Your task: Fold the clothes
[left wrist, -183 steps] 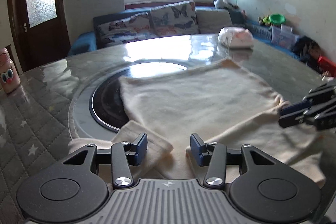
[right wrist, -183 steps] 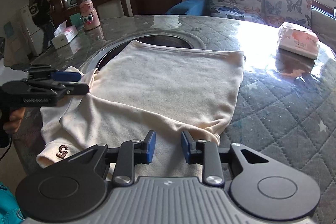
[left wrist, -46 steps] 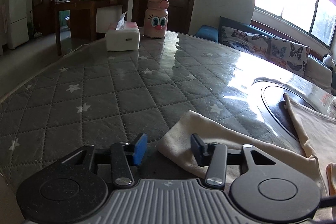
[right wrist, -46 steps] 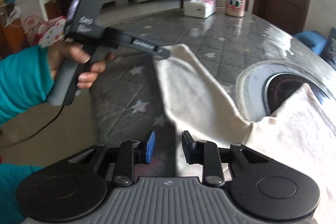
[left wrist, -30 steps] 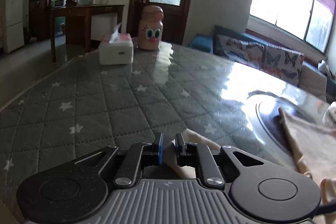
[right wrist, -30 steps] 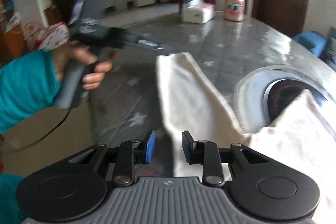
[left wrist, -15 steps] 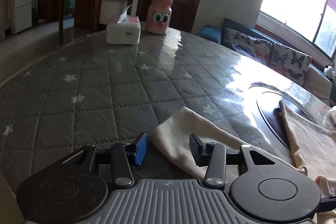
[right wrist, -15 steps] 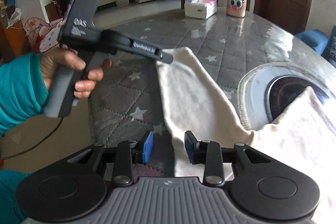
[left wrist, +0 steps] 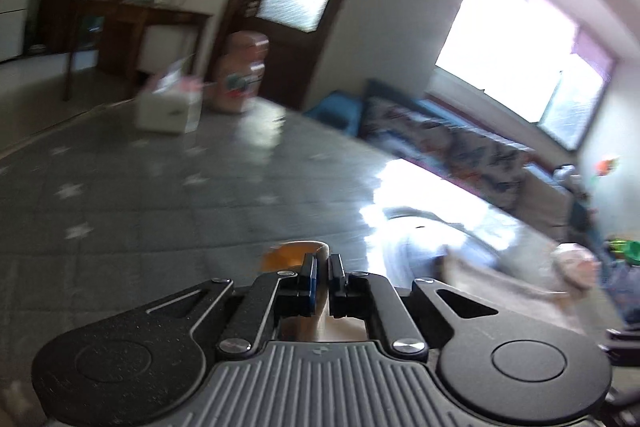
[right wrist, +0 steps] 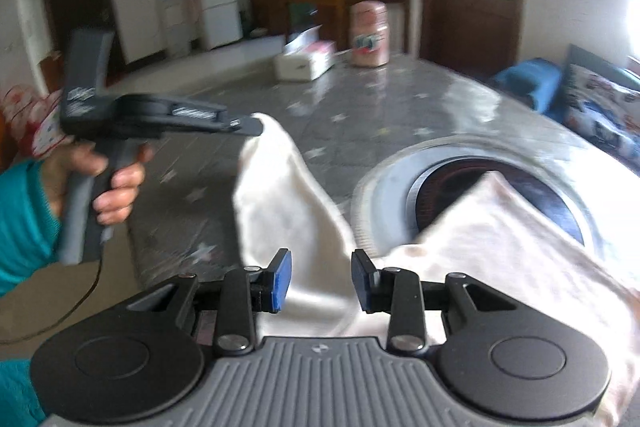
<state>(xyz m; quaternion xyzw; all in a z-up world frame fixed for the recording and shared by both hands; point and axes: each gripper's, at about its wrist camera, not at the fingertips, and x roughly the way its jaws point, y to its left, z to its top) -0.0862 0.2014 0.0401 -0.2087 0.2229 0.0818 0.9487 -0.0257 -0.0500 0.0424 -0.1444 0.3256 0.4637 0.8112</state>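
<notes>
A cream garment (right wrist: 492,239) lies on the round table, with one sleeve (right wrist: 280,195) stretched toward the table's near edge. My left gripper (left wrist: 322,273) is shut on the sleeve's cuff (left wrist: 296,253) and holds it lifted off the table; in the right wrist view the left gripper (right wrist: 252,125) shows pinching the cuff's tip. My right gripper (right wrist: 320,281) is open, with its fingers on either side of the sleeve near the shoulder. The left wrist view is blurred by motion.
The grey quilted table top (right wrist: 400,107) has a round inset hotplate (right wrist: 500,183) under the garment. A white tissue box (right wrist: 304,61) and a pink bottle (right wrist: 370,35) stand at the far side. A sofa (left wrist: 460,151) runs under the window.
My left gripper has shut on the sleeve cuff and lifted it off the table, swinging to the right. My right gripper has opened wider over the sleeve.
</notes>
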